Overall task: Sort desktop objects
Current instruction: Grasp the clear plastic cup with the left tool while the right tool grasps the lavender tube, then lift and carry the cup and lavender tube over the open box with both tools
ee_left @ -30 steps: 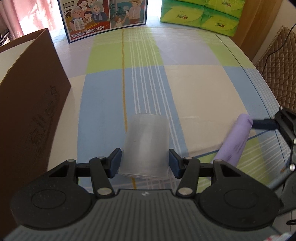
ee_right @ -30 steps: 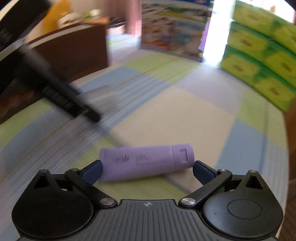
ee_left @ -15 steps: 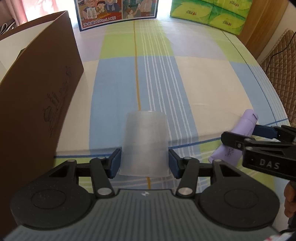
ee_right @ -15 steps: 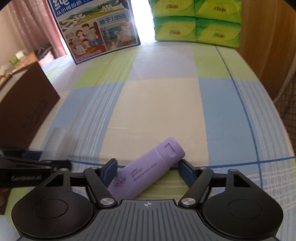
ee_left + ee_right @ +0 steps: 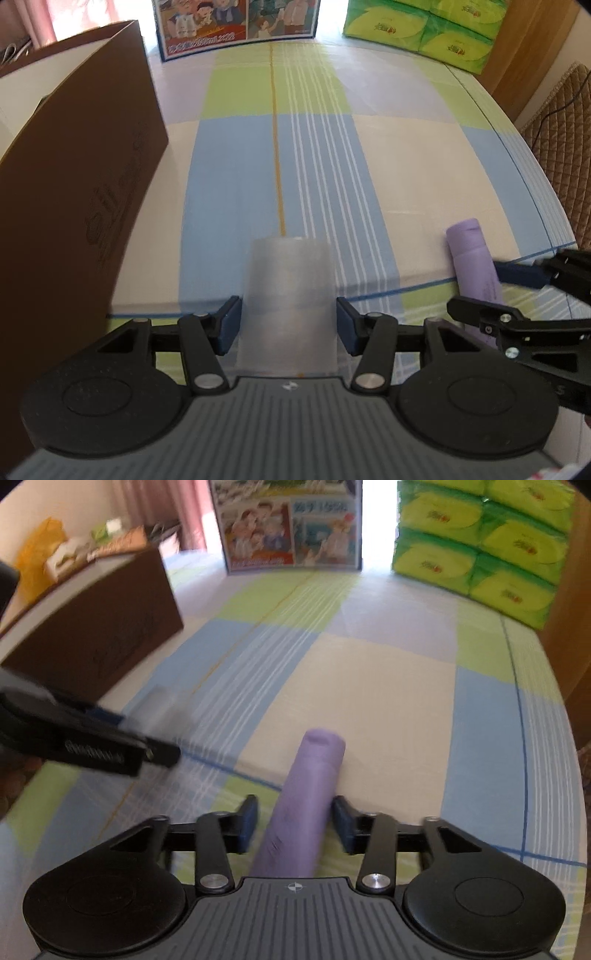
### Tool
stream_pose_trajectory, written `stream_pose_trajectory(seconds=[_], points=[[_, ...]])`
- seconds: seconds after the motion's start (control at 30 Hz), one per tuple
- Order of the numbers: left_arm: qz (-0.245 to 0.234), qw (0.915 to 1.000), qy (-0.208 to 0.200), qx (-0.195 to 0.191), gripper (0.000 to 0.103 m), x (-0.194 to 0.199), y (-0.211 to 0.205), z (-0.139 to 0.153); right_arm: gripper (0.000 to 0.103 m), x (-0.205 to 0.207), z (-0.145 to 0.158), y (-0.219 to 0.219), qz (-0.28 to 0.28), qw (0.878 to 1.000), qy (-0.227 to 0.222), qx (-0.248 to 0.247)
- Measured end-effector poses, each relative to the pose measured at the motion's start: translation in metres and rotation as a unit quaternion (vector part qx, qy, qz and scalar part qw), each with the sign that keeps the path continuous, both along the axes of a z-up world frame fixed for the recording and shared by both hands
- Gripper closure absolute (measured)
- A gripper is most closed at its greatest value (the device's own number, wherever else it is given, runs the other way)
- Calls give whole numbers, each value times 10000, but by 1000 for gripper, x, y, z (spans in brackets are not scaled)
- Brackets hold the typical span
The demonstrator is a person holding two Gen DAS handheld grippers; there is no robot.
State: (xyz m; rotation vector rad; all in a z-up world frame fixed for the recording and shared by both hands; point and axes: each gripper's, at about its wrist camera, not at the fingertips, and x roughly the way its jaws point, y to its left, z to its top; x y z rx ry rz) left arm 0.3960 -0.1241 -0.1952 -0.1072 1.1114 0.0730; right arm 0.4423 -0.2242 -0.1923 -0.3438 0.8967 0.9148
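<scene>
The left gripper has its blue pads pressed against both sides of a translucent plastic cup, mouth toward the camera, at the near edge of the checked tablecloth. The cup looks light and thin-walled, likely to buckle under a hard squeeze, so a gentle hold low on its wider part seems wise. To its right, the right gripper straddles a lavender tube lying lengthwise between its jaws, which are closing; small gaps remain on both sides. The tube seems light, smooth and somewhat squashy, best taken mid-body. A brown cardboard box stands at the left.
</scene>
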Motion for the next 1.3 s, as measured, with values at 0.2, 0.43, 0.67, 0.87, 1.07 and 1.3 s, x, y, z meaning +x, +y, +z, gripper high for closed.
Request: stream_pose_trajectory(seconds=[0.2,0.43,0.67,0.87,1.07,1.3], points=[[4,9999,-28,111,55,-8,-1,-1,70,-11,-7,13,101,9988,-369,-303],[13,10000,91,-4,56,-36,1,4,72,-43,-4,5,618,9973,-205,-343],[204,9985,208,-460,56,-74,11,11,73,-69,0,-14,604,9974,294,-277],[205,9981,87,-575,56,-97,11,27,73,-90,16,-26,585,9976,344,-144],[126,9979,-164,-615,56,-112,5,51,73,-104,32,-31,526,9980,333,-50],[106,9966,-453,-682,56,-136,10,78,73,-122,53,-28,543,9980,309,115]])
